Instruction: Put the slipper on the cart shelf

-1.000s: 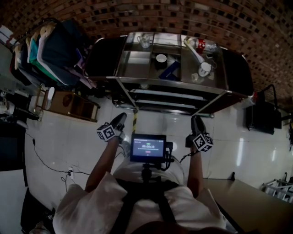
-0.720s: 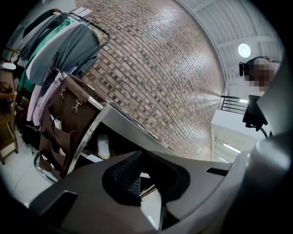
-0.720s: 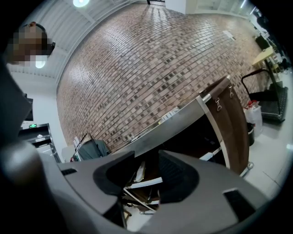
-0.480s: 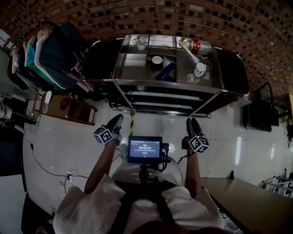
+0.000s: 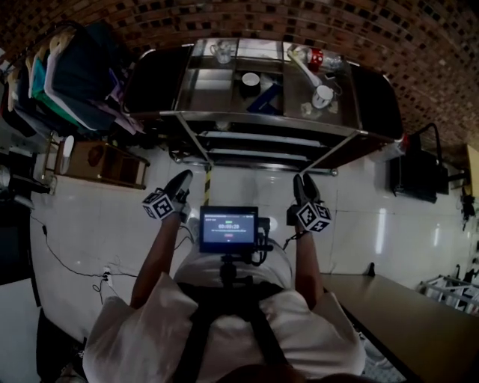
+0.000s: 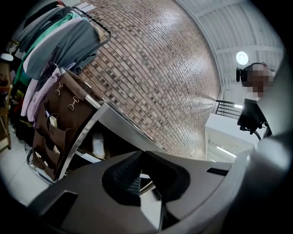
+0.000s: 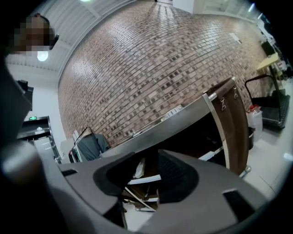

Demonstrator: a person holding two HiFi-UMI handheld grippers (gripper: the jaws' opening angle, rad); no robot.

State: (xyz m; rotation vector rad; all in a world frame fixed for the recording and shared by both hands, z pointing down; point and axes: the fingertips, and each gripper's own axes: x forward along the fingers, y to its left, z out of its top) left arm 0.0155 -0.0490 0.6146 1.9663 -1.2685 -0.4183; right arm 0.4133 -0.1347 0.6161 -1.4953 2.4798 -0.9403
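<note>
Head view: the cart [image 5: 262, 120] stands against the brick wall [image 5: 224, 15], straight ahead of both hands. A cup [image 5: 250, 78] and a bottle [image 5: 322, 57] sit on the cart's top. Its lower shelves are in shadow, and no slipper can be picked out there. The left hand-held gripper [image 5: 179, 183] and the right hand-held gripper [image 5: 301, 187] hang over the white tiled floor [image 5: 97, 224], short of the cart's front rail, and neither carries anything. A clothes rack [image 5: 67, 75] stands off the cart's left end.

Left gripper view: this hand-held gripper's jaws are pressed together on nothing. On a lower shelf of the cart, near the end with the brown hanging organiser [image 6: 55, 123], lies a pale long thing [image 6: 97, 144] that may be the slipper. It is ahead of the jaws and to their left. Its long axis seems to run back into the shelf, not along the rail.

Right gripper view: the jaws are spread and empty. A similar pale shape shows through the gap, deep under the cart's top rail, and it is too small to name.

If that is the slipper, it already lies on a shelf, and the left hand is the nearer one. Any reach would have to pass under the rail, with the floor open on the near side of the cart.
</note>
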